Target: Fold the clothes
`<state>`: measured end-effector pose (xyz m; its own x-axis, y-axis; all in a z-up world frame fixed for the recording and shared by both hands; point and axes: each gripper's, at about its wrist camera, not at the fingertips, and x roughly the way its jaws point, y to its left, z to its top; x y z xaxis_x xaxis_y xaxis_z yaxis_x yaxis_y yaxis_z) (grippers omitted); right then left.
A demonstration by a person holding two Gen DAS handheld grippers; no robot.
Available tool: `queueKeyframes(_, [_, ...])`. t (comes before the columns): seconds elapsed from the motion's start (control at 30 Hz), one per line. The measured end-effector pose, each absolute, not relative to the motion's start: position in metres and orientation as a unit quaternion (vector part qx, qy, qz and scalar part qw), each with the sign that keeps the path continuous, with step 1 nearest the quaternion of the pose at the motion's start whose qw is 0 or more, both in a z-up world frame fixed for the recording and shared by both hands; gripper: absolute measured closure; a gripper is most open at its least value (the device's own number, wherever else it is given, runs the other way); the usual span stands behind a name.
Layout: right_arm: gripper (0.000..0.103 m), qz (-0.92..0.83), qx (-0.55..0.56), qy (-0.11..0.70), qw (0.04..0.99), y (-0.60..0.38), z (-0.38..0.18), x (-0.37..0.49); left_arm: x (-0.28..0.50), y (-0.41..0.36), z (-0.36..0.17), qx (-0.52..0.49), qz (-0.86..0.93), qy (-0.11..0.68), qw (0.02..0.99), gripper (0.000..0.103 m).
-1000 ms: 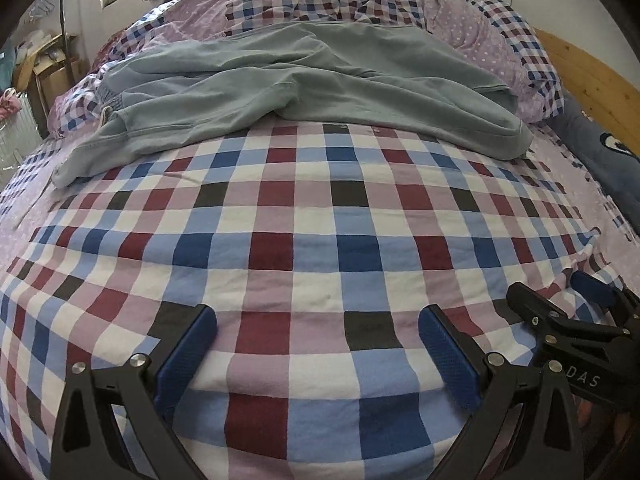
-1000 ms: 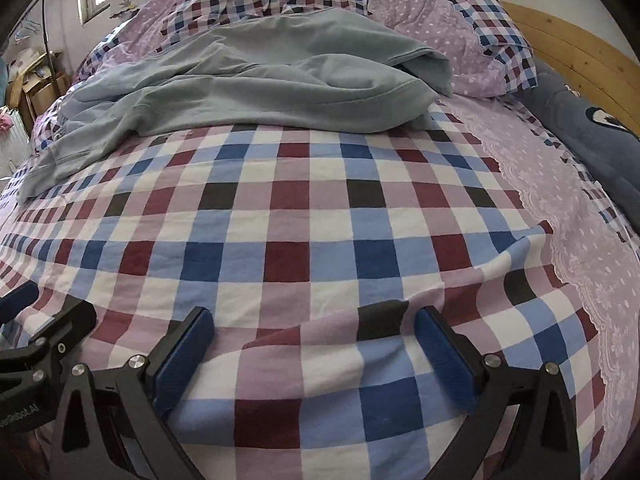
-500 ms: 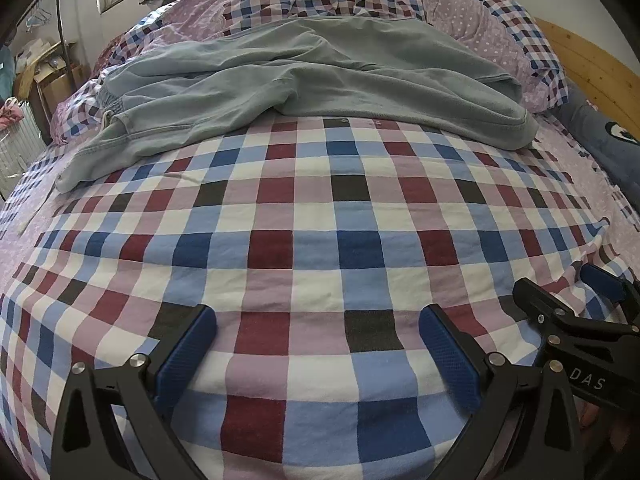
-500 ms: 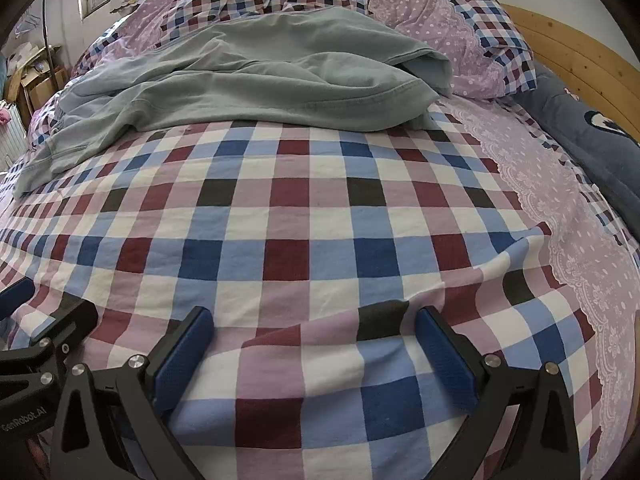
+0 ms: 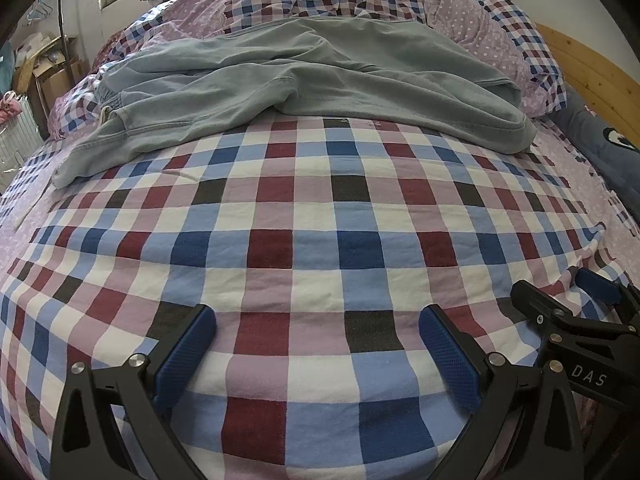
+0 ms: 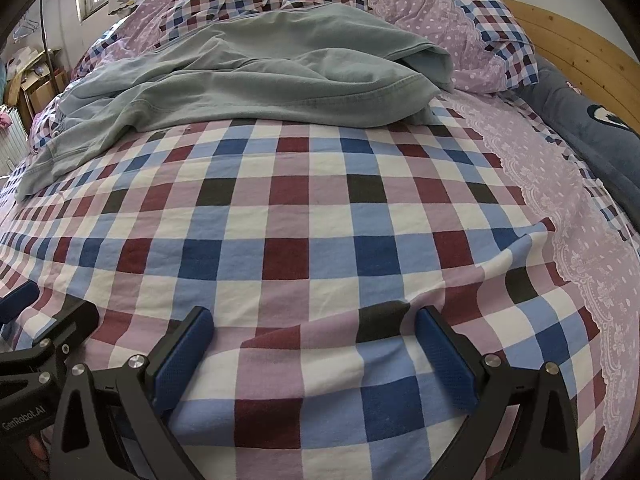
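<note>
At nine o'clock in the left wrist view, cardboard boxes [image 5: 48,76] stand against the wall beside the bed. The left gripper [image 5: 316,344] sits low at six o'clock over the checked sheet [image 5: 312,216], its jaws spread wide with nothing between the blue pads [image 5: 186,354]. Straight ahead at twelve o'clock lies the grey-green garment [image 5: 312,80], rumpled and unfolded, spread across the far half of the bed, with one loose end trailing down toward nine o'clock and a hemmed end reaching toward two o'clock. Behind it at one o'clock rests a pillow [image 5: 500,36] with dots and a checked border. The right gripper [image 5: 568,312] shows at four o'clock, just beside the left one. In its own view the right gripper [image 6: 314,340] also has its jaws wide and empty, above a small ridge in the sheet. At three o'clock a dark blue cushion [image 6: 580,128] lies against the wooden headboard [image 6: 572,48].
</note>
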<state>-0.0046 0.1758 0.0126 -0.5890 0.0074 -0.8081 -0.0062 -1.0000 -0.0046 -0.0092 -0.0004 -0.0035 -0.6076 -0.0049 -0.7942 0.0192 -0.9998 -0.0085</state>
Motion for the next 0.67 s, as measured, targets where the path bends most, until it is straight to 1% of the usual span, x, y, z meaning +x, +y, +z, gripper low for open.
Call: queueKeyframes(0.67, [0.000, 0.891, -0.454, 0.001, 0.005, 0.1755, 0.0126, -0.0047, -0.0072, 0.0008, -0.0030, 0.438, -0.899, 0.014, 0.008, 0.000])
